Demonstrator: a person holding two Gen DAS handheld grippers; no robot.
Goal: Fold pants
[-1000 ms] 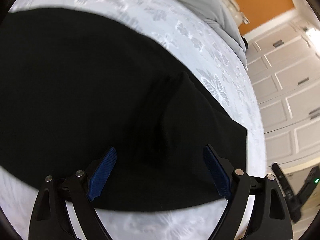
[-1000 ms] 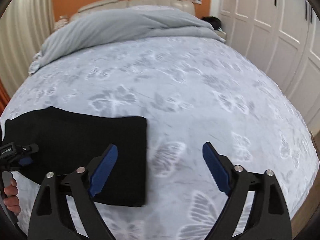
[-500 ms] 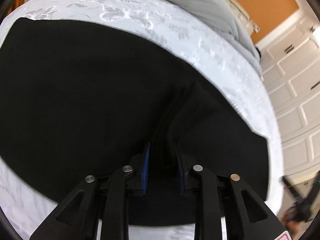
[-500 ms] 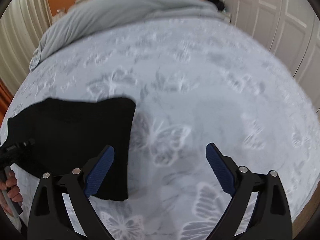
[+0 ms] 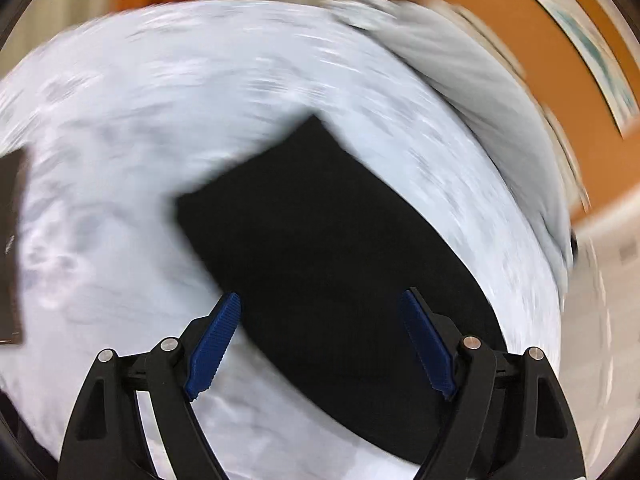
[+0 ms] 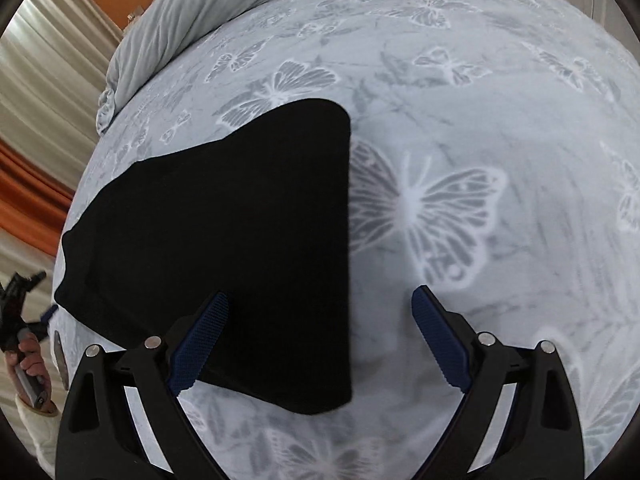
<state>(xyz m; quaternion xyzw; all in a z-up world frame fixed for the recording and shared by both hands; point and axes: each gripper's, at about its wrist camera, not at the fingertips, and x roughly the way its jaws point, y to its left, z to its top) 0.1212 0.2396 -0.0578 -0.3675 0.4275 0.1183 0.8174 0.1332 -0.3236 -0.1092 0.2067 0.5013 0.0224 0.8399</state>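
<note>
The black pants lie folded into a compact flat shape on the butterfly-print bedsheet. The left gripper hangs above them with its 2 jaws spread wide, holding nothing. The right gripper is also wide open and empty, above the pants' right edge. The left view is blurred

wall: orange | curtains: beige, pleated | bedsheet: butterfly print | duvet: grey
</note>
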